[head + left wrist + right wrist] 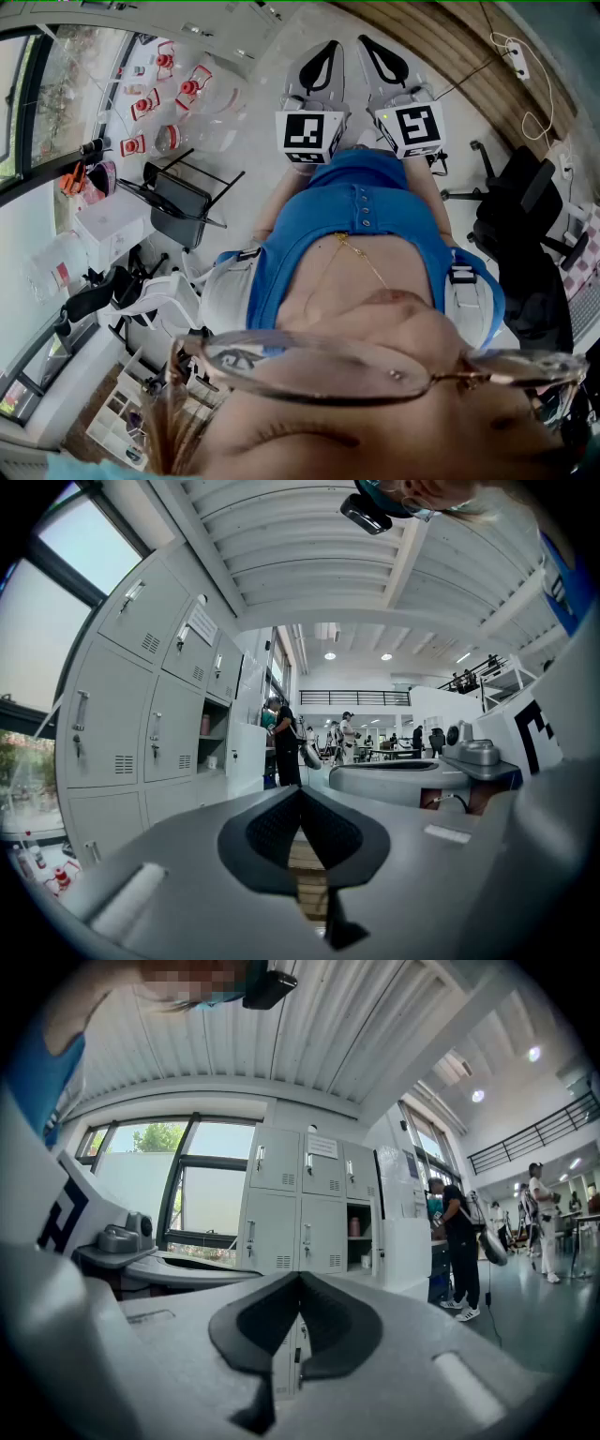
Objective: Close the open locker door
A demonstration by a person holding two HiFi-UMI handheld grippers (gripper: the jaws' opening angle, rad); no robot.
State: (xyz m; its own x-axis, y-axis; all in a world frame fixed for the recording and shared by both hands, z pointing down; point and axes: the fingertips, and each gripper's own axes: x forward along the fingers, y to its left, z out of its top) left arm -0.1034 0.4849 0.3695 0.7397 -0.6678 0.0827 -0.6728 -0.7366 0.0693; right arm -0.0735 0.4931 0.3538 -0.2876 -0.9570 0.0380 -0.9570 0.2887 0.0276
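Locker door (409,1252): open, swung out into the room from a middle-row compartment (358,1237) of the locker bank (300,1206) next to the window (211,1190). In the right gripper view the door panel sits on the compartment's right. The left gripper view shows the same door (246,754) from the other side. There's a pink bottle (354,1226) on the shelf inside. Other doors in view are closed.

A person in black (459,1246) stands just past the open door, back to the camera.

Both tongs are well apart from the lockers, held level and side by side in front of the operator. Left gripper (319,64): clenched, pad tips meeting, nothing between them. Right gripper (382,58): same, clenched and empty.

Step, as I read it: approach. No contact with the door, so the closing itself hasn't begun.

Next move calls for:
- Close the distance to the bank.
- Bring one gripper round to the door's outer face, near the free edge.
- Push toward the frame until the door seats flush.

Clenched jaws are fine for a push, so no grasp is needed. The hinge looks to be on the panel's far edge, but wide-angle distortion makes that a guess, so confirm it up close. Mind the bystander, since the approach path runs near them.
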